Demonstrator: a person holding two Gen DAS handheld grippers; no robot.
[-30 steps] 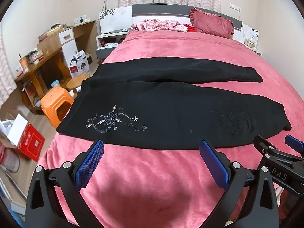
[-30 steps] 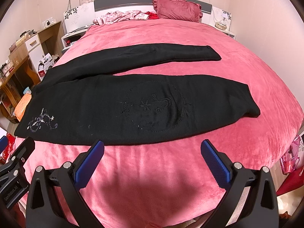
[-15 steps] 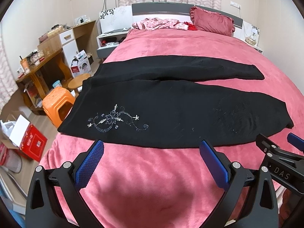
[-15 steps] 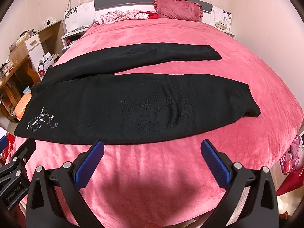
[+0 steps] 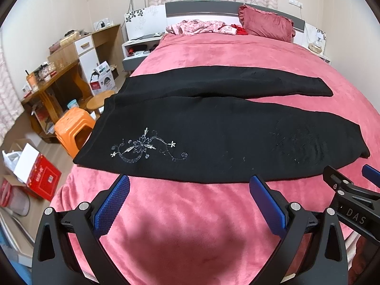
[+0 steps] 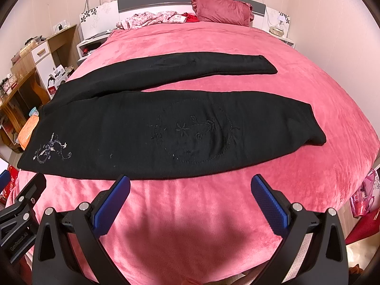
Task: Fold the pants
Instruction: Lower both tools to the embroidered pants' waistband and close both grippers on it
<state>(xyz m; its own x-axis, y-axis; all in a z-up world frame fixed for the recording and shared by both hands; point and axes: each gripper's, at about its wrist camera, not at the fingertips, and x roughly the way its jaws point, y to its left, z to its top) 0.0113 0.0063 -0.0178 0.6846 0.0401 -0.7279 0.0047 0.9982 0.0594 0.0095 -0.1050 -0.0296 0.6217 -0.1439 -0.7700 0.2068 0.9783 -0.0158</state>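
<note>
The left claw (image 5: 188, 199) is spread wide and empty at the bottom of its frame, hanging over bare pink blanket (image 5: 190, 225) just short of the near edge of the pants (image 5: 213, 137). The right claw (image 6: 190, 199) is likewise spread and holds nothing, low in its own frame and equally close to that edge. The pants lie flat across the middle of both views, waist at the left by the silver embroidery (image 5: 147, 148), the two legs running right and splitting apart, the far leg higher in the frame. Nothing is folded yet. The cloth looks soft, light and limp, likely a knit, so it should sag and drag on the plush blanket rather than slide cleanly. A sensible hold, I judge, is the near hem edge: left claw near the waist corner, right claw near the cuff (image 6: 313, 130), pinching both layers so the leg lifts evenly over its partner.
</note>
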